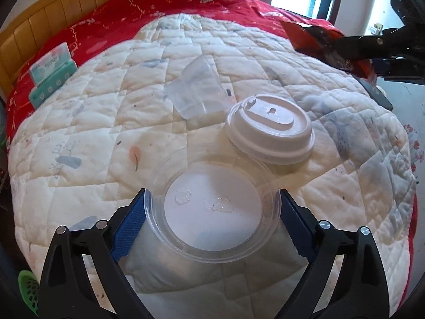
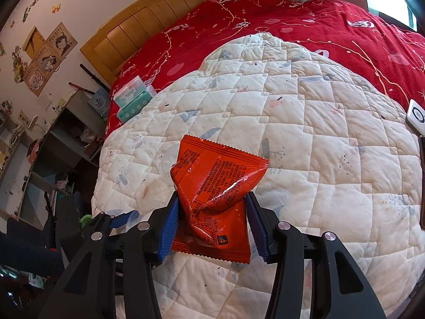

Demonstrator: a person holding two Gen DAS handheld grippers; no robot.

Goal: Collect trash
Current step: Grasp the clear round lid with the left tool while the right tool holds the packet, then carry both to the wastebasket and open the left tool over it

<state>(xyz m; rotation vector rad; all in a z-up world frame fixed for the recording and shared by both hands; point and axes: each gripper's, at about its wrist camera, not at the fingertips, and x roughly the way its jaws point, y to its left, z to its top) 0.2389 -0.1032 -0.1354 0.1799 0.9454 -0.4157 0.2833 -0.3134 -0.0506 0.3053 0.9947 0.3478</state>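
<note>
My left gripper [image 1: 212, 207] is shut on a clear plastic cup [image 1: 212, 207], its round rim facing the camera, held just above the white quilt [image 1: 93, 133]. A white cup lid [image 1: 269, 129] lies on the quilt just beyond it, and a crumpled clear plastic piece [image 1: 196, 90] lies farther back. My right gripper [image 2: 211, 212] is shut on an orange snack wrapper [image 2: 215, 186], held above the quilt [image 2: 318, 133]. The right gripper with the wrapper [image 1: 308, 37] also shows at the upper right of the left wrist view.
A red blanket [image 2: 305, 21] covers the bed behind the quilt. Teal tissue packs [image 1: 50, 74] lie at the bed's left side; they also show in the right wrist view [image 2: 132, 98]. A wooden headboard [image 2: 159, 8] stands behind. A white device [image 2: 415, 115] lies at the right edge. Shelves [image 2: 66, 138] stand left of the bed.
</note>
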